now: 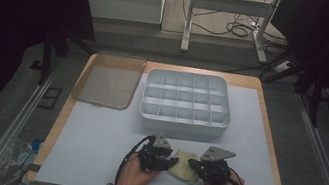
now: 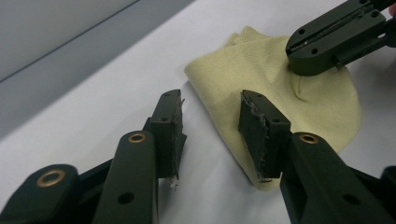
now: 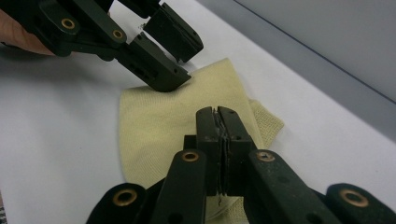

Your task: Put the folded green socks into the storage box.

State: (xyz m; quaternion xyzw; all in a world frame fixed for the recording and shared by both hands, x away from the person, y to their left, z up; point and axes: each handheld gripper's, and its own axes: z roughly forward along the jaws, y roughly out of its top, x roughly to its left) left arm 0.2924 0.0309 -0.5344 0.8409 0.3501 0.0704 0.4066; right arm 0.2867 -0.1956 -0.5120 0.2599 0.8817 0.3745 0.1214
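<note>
Both forearms come in from the near edge, plaid sleeves at the wrists, hands wrapped around the grips. The left hand-held gripper (image 1: pixel 172 162) sits low with its jaws spread apart, angled toward the right. The right hand-held gripper (image 1: pixel 192 163) points left toward it, jaws pressed tight together. The two tips sit near each other, not touching.

Cloth (image 2: pixel 280 88) under my tongs: pale yellow fine-ribbed knit, matt, soft. My left gripper (image 2: pixel 210 126) and right gripper (image 3: pixel 217 135): matt black plastic, brass-looking rivets, worn rubbery pads. Table sheet (image 1: pixel 92 151): smooth matt white, wood edge. Compartment tray (image 1: pixel 182 118): smooth pale plastic. Lid (image 1: pixel 109 79): translucent, glossy.
</note>
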